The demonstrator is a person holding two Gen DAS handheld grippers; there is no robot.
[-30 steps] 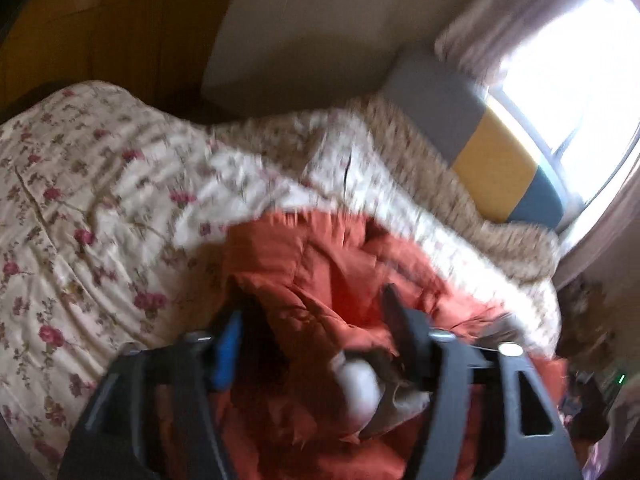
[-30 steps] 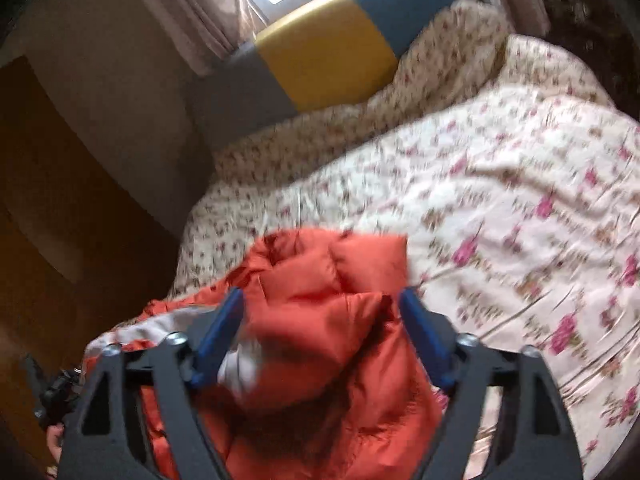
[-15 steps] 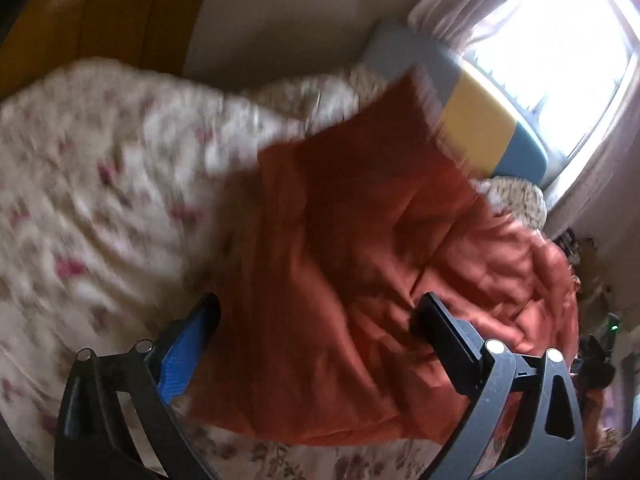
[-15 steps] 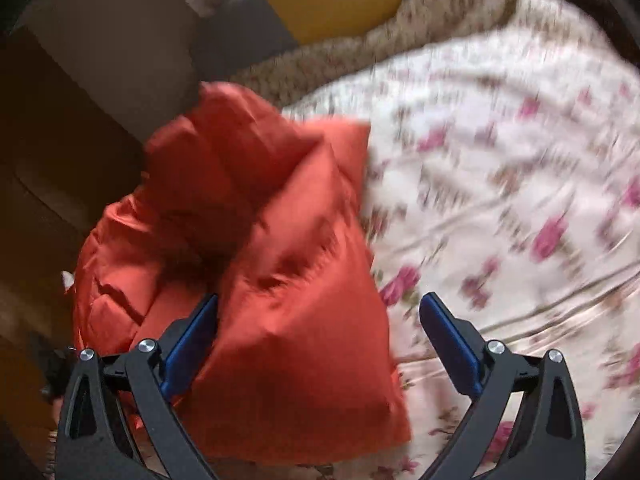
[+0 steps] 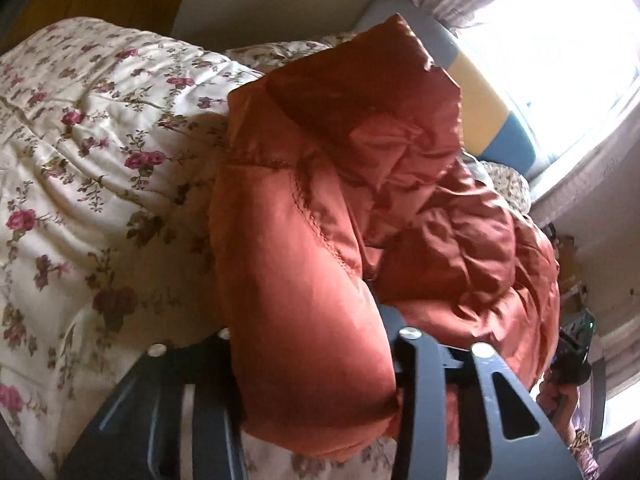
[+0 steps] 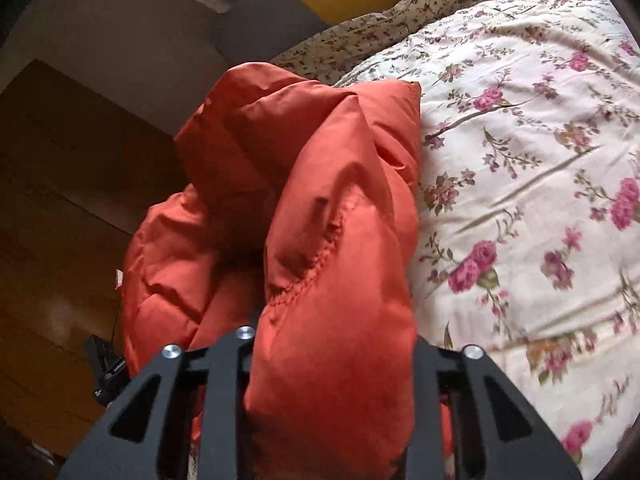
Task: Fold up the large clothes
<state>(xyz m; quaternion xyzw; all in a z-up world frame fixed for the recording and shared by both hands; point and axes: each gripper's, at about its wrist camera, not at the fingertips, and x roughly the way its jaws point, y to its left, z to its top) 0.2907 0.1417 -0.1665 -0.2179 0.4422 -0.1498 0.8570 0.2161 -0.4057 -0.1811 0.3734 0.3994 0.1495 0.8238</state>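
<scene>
A puffy orange quilted jacket [image 5: 340, 200] lies bunched on the bed, with one padded part standing up toward the headboard. In the left wrist view a thick fold of it bulges up between the jaws of my left gripper [image 5: 304, 328], which are closing and pinch it; the fingertips are buried in the fabric. In the right wrist view the same jacket [image 6: 320, 160] fills my right gripper [image 6: 334, 332]. Its jaws are closing too and squeeze a stitched, padded fold. The rest of the jacket hangs over the bed's edge.
A cream quilt with pink roses [image 5: 100, 160] [image 6: 520, 160] covers the bed. A grey, yellow and blue headboard cushion [image 5: 480, 92] stands at the far end under a bright window [image 5: 560, 40]. Brown wood [image 6: 60, 200] and a small black device [image 6: 104, 364] lie beside the bed.
Both grippers have sunk toward the bed. Their jaws stood wide half a second ago with the jacket spread out ahead; now both have closed in on thick folds of it.
</scene>
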